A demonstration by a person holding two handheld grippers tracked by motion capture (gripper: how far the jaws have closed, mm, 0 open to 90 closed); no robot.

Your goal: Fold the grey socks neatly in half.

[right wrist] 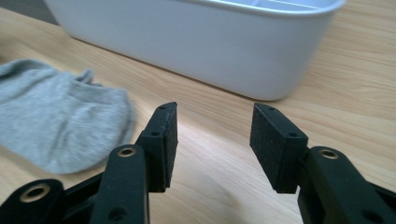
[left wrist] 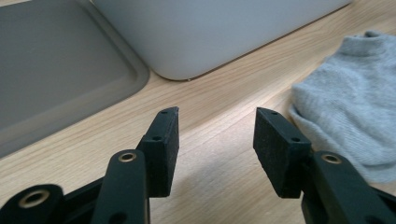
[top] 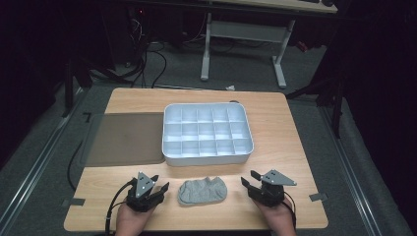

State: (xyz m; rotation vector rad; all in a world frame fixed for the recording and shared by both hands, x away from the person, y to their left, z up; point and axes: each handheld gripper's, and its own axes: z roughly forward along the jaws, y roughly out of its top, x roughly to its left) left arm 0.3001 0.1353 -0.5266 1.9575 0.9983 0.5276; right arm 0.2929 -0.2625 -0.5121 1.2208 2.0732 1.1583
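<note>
Lying flat on pale wooden tabletop (top: 275, 123), near front edge: 1 small grey knitted ankle sock (top: 203, 191), crumpled, between the two grippers, touching neither.

Item 1, left black two-jaw gripper (top: 161, 186): held in person's left hand (top: 132, 221), low over table, jaws angled twd sock. Jaws wide apart, nothing betw. them, bare wood in the gap in left gripper view. Sock (left wrist: 352, 105) sits to right of and just beyond right-hand jaw there, close but apart.

Item 2, right black two-jaw gripper (top: 250, 179): held in person's right hand (top: 281, 221), low over table, jaws pointing twd sock and tray. Jaws wide apart, nothing betw. them. In right gripper view sock (right wrist: 58, 116) lies left of left-hand jaw, near, not touching.

Item 3, white plastic rectangular tray w/ grid of small compartments (top: 207, 158): centre of table, beyond sock, apart from it. Compartments look bare from high view. Its rounded white wall fills the background in both gripper views (left wrist: 210, 32) (right wrist: 196, 42).

Item 4, flat grey translucent plastic lid w/ raised rim (top: 125, 137): left of tray, just beside it, overhanging table's left edge.

Item 5, black cable (top: 114, 204): trails from left gripper twd front edge.
</note>
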